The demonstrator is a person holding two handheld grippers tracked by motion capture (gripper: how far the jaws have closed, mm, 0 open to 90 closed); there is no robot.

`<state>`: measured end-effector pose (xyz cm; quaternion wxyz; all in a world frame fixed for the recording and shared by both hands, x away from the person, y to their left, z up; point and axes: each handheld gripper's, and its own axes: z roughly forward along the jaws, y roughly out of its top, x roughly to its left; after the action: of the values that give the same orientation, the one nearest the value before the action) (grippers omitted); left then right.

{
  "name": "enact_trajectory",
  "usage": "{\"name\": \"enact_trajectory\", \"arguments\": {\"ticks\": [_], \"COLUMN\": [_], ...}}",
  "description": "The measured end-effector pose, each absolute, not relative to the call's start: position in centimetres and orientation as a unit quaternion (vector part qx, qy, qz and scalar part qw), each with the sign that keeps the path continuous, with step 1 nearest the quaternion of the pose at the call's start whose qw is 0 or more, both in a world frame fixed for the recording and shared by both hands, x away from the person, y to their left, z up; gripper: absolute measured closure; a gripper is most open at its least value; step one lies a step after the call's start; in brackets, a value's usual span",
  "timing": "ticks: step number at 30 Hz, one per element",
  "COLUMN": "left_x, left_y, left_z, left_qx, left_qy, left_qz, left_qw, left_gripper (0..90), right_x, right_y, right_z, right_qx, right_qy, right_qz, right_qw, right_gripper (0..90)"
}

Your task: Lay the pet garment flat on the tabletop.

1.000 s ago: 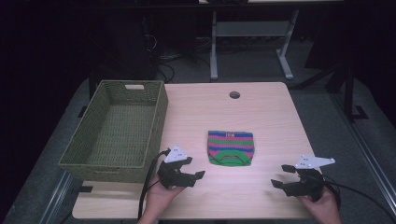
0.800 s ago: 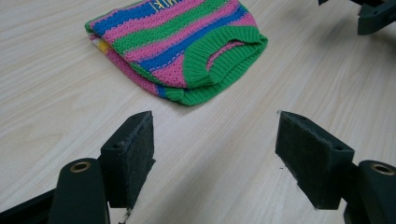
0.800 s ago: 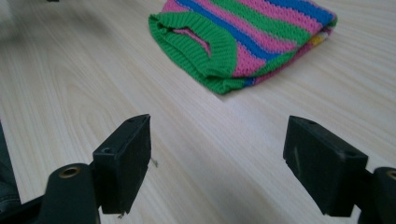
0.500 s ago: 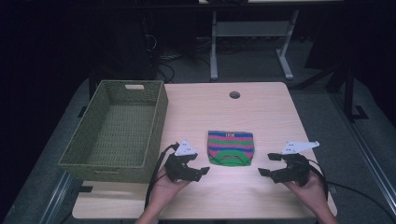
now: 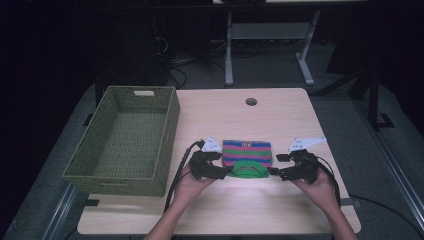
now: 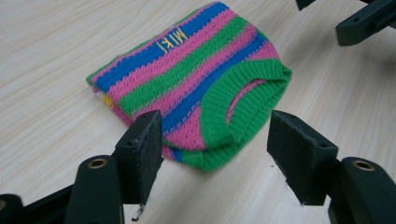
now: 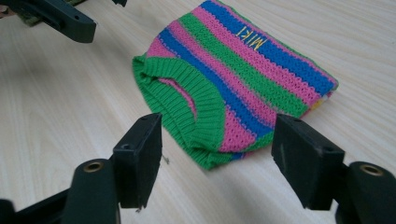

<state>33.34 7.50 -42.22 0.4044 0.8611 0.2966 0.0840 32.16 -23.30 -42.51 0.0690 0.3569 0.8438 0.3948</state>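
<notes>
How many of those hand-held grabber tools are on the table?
2. The left gripper sits at the striped knit piece's left corner, the right gripper at its right corner. Both have their fingers open around the green band.

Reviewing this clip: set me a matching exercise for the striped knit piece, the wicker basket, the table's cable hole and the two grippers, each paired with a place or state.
Things:
1. striped knit sweater
2. green wicker basket
3. cable hole
4. left gripper and right gripper

Places or states:
A. far middle of the table
B. jaws open at the sweater's green hem
C. empty, at the table's left
D. folded flat, lettered MIKI

Pairs: 1-D, 2-C, 3-A, 4-B
</notes>
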Motion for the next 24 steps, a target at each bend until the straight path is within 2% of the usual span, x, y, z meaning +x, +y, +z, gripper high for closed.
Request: {"name": "enact_trajectory", "arguments": {"ticks": [1,3,4,6,10,12,14,20,24], "left_x": [33.5,33.7,34.0,34.3,35.1,35.5,36.0,36.5,36.5], "left_y": [7.3,6.9,6.8,6.4,5.9,5.6,5.4,5.2,5.2], "left_z": [-42.2,-42.3,-42.4,-42.8,-43.6,-44.0,-44.3,-45.1,-45.2], "left_qx": [0.861,0.858,0.858,0.86,0.869,0.872,0.877,0.887,0.892], "left_qy": [0.295,0.297,0.296,0.297,0.297,0.301,0.303,0.303,0.295], "left_qz": [0.087,0.088,0.087,0.088,0.08,0.072,0.072,0.061,0.063], "left_qw": [0.404,0.41,0.411,0.405,0.388,0.378,0.366,0.344,0.338], "left_gripper": [36.1,36.2,40.0,40.9,53.2,54.7,58.8,72.7,77.9], "right_x": [32.7,32.9,33.3,33.5,34.4,34.5,34.8,35.2,35.4], "right_y": [-23.0,-22.9,-22.4,-22.3,-21.5,-21.4,-21.1,-20.8,-20.7], "right_z": [-42.5,-42.6,-42.7,-42.8,-43.9,-44.1,-44.5,-45.2,-45.7], "right_qx": [0.358,0.356,0.358,0.36,0.364,0.366,0.368,0.372,0.372], "right_qy": [0.846,0.847,0.849,0.847,0.852,0.852,0.852,0.855,0.86], "right_qz": [0.39,0.39,0.384,0.386,0.373,0.373,0.37,0.357,0.347], "right_qw": [0.066,0.065,0.066,0.064,0.041,0.04,0.042,0.056,0.046], "right_gripper": [40.5,42.2,47.5,50.5,59.8,60.1,64.1,83.3,86.8]}}
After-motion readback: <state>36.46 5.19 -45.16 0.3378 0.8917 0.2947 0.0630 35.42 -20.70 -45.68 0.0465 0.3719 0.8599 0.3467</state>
